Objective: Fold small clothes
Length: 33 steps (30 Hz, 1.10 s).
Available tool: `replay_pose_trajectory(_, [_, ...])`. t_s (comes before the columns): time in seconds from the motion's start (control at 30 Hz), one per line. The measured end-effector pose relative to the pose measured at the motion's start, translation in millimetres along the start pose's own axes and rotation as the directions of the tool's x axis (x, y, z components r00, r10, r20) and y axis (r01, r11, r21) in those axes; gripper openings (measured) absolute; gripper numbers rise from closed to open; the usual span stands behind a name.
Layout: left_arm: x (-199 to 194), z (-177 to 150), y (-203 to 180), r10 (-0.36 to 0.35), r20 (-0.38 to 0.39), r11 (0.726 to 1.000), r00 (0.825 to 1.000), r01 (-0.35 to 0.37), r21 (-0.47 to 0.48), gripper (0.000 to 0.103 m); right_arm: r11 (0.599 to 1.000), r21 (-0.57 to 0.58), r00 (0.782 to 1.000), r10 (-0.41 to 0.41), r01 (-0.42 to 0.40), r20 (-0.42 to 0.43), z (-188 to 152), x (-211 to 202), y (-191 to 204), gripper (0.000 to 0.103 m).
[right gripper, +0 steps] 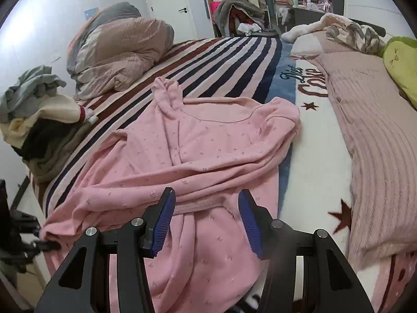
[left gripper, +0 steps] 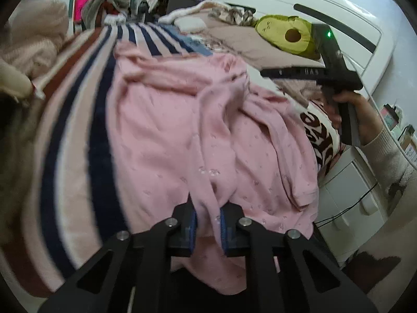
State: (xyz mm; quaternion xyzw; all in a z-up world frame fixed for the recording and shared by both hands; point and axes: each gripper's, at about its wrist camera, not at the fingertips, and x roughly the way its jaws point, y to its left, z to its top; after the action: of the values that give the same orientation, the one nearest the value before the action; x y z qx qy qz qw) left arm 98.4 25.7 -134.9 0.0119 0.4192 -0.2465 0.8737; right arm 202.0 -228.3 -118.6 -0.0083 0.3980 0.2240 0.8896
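A pink garment with a small print (right gripper: 208, 140) lies spread and rumpled on the striped bedspread (right gripper: 221, 60); it also shows in the left wrist view (left gripper: 169, 130). My left gripper (left gripper: 207, 221) is shut on a fold of the pink garment at its near edge. My right gripper (right gripper: 207, 216) is open, its blue pads on either side of a ribbed hem of the garment, not clamping it. In the left wrist view the right gripper body (left gripper: 336, 73) is held up at the right, clear of the cloth.
A rolled duvet (right gripper: 117, 52) lies at the far left of the bed. A pile of clothes (right gripper: 39, 120) sits at the left edge. A pinkish quilt (right gripper: 370, 135) and a green avocado plush (left gripper: 286, 35) lie to the right. A white cabinet (left gripper: 349, 182) stands beside the bed.
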Motion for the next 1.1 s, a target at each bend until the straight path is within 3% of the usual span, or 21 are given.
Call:
replay_pose_trajectory(0.1, [-23, 10, 10, 0.068, 0.035, 0.997, 0.997, -0.069, 0.045, 0.011, 1.000, 0.011, 1.000, 0.008, -0.008, 0.011, 0, -9, 2, 0.046])
replay_pose_trajectory(0.13, [-26, 11, 12, 0.058, 0.030, 0.997, 0.998, -0.059, 0.053, 0.011, 1.000, 0.011, 1.000, 0.011, -0.011, 0.014, 0, -11, 3, 0.046])
replay_pose_trajectory(0.2, [-26, 9, 16, -0.015, -0.026, 0.997, 1.000, 0.017, 0.073, 0.030, 1.000, 0.005, 1.000, 0.022, -0.022, 0.012, -2, -13, 8, 0.046])
replay_pose_trajectory(0.23, [-24, 5, 17, -0.019, -0.041, 0.996, 0.999, 0.023, 0.085, 0.048, 0.999, -0.006, 0.999, 0.034, -0.034, 0.004, -4, -13, 13, 0.047])
replay_pose_trajectory(0.27, [-22, 2, 17, 0.000, -0.053, 0.995, 0.999, 0.005, 0.100, 0.054, 0.999, -0.020, 0.999, 0.046, -0.046, -0.005, -6, -12, 18, 0.047])
replay_pose_trajectory(0.33, [-14, -8, 18, 0.017, -0.095, 0.994, 0.995, -0.006, 0.109, 0.054, 0.995, -0.056, 0.997, 0.076, -0.077, -0.022, -12, -9, 34, 0.047])
replay_pose_trajectory(0.4, [-9, -18, 23, -0.028, -0.132, 0.997, 0.991, 0.037, 0.065, 0.054, 0.986, -0.079, 0.988, 0.147, -0.150, -0.047, -16, -7, 50, 0.047])
replay_pose_trajectory(0.5, [-7, -33, 26, -0.060, -0.148, 0.998, 0.987, 0.063, 0.019, 0.054, 0.953, -0.074, 0.951, 0.283, -0.293, -0.122, -23, 3, 73, 0.047])
replay_pose_trajectory(0.53, [-7, -36, 26, -0.072, -0.145, 0.997, 0.987, 0.073, 0.004, 0.052, 0.933, -0.066, 0.926, 0.339, -0.353, -0.163, -28, 10, 85, 0.047])
replay_pose_trajectory(0.63, [-9, -45, 29, -0.104, -0.115, 0.994, 0.988, 0.100, -0.044, 0.034, 0.890, -0.026, 0.871, 0.439, -0.455, -0.220, -39, 30, 107, 0.047])
replay_pose_trajectory(0.67, [-9, -45, 30, -0.107, -0.109, 0.993, 0.988, 0.102, -0.053, 0.025, 0.884, -0.014, 0.864, 0.452, -0.466, -0.223, -40, 36, 111, 0.047])
replay_pose_trajectory(0.77, [-9, -45, 32, -0.105, -0.107, 0.994, 0.989, 0.099, -0.056, 0.006, 0.899, -0.015, 0.880, 0.424, -0.437, -0.213, -37, 56, 122, 0.047])
replay_pose_trajectory(0.87, [-16, -42, 36, -0.052, -0.091, 0.998, 0.994, 0.050, -0.030, 0.003, 0.926, -0.034, 0.911, 0.363, -0.376, -0.197, -30, 67, 125, 0.047])
replay_pose_trajectory(0.97, [-28, -34, 47, 0.044, -0.062, 0.999, 0.997, -0.045, -0.007, 0.002, 0.929, -0.023, 0.914, 0.358, -0.369, -0.189, -26, 72, 123, 0.047])
replay_pose_trajectory(1.1, [-43, -28, 67, 0.160, -0.037, 0.987, 0.986, -0.161, -0.008, 0.002, 0.936, -0.044, 0.924, 0.335, -0.348, -0.187, -26, 69, 122, 0.047])
